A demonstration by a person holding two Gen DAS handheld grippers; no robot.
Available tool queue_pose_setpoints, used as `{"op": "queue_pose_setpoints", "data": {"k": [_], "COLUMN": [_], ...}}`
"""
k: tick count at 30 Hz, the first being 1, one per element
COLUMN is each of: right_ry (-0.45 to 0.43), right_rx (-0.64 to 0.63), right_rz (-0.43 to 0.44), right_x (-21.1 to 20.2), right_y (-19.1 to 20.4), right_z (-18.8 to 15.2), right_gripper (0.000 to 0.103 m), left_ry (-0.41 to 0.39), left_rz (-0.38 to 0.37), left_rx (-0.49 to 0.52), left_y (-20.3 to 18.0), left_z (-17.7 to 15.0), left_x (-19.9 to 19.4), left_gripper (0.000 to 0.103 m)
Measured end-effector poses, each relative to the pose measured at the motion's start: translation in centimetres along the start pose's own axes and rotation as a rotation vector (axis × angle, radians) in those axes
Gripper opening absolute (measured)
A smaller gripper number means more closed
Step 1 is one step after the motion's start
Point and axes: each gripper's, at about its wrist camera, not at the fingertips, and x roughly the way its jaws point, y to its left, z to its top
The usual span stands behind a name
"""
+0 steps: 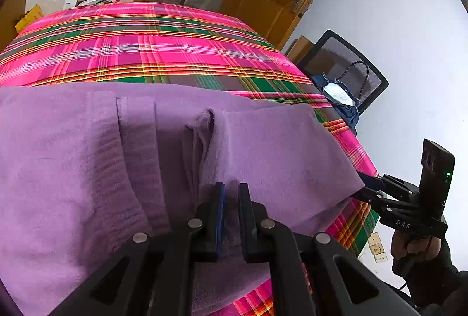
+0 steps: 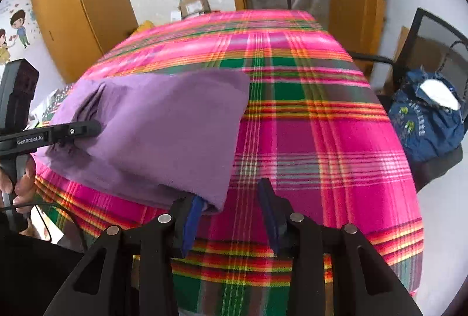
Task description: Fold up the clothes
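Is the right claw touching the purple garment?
Touching. The right wrist view shows the right claw open, its left finger pad against the purple garment corner.

"DAS" on right hand-held gripper (image 1: 364, 188), "GenRobot.AI" on left hand-held gripper (image 2: 87, 130)

The cloth (image 1: 87, 169) is cut off at the left edge of the left wrist view. The chair (image 2: 433, 32) is cropped at the right edge of the right wrist view, and the print on the bag (image 2: 424, 126) is too small to be read.
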Motion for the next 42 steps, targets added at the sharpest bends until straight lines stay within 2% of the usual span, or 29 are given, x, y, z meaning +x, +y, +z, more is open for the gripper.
{"op": "queue_pose_setpoints", "data": {"k": [9,12,16,20,25,27,29,32,34,38,42], "right_ry": [0.026,-0.009,-0.112,-0.139,-0.112,-0.099,-0.042,-0.018,-0.035,-0.154,-0.154], "right_rx": [0.007,-0.002,0.012,0.044,0.097,0.114,0.120,0.119,0.117,0.073,0.033], "right_rz": [-0.039,0.003,0.056,0.075,0.084,0.092,0.074,0.072,0.081,0.135,0.180], "right_x": [-1.3,-2.7,-3.8,-1.8,1.5,2.8,4.7,5.6,5.0,1.9,1.7], "right_y": [-0.7,-1.0,-1.0,-0.2,0.2,0.1,0.1,0.0,0.1,0.9,2.4], "right_z": [-1.0,-0.6,1.4,3.8,6.4,7.2,7.9,7.9,7.9,7.2,6.8], "right_gripper": [0.039,0.039,0.039,0.035,0.024,0.023,0.023,0.023,0.023,0.023,0.028], "left_ry": [-0.001,-0.001,-0.017,-0.027,-0.034,-0.037,-0.040,-0.044,-0.047,-0.107,-0.138], "left_rz": [-0.009,-0.008,0.006,0.013,0.018,0.020,0.022,0.024,0.026,0.011,0.054], "left_rx": [0.004,0.003,0.014,0.005,-0.020,-0.029,-0.039,-0.054,-0.064,-0.065,-0.112], "left_y": [0.2,0.1,-0.3,-0.3,0.2,0.3,0.5,0.8,0.9,1.0,2.7], "left_z": [-0.2,-0.3,0.7,1.4,2.0,2.3,2.5,2.9,3.2,1.5,-0.5], "left_x": [-0.4,-0.6,-0.8,-0.6,-0.3,-0.2,0.0,0.2,0.3,-2.9,-5.4], "left_gripper": [0.009,0.009,0.009,0.009,0.009,0.006,0.004,0.004,0.004,0.004,0.004]}}
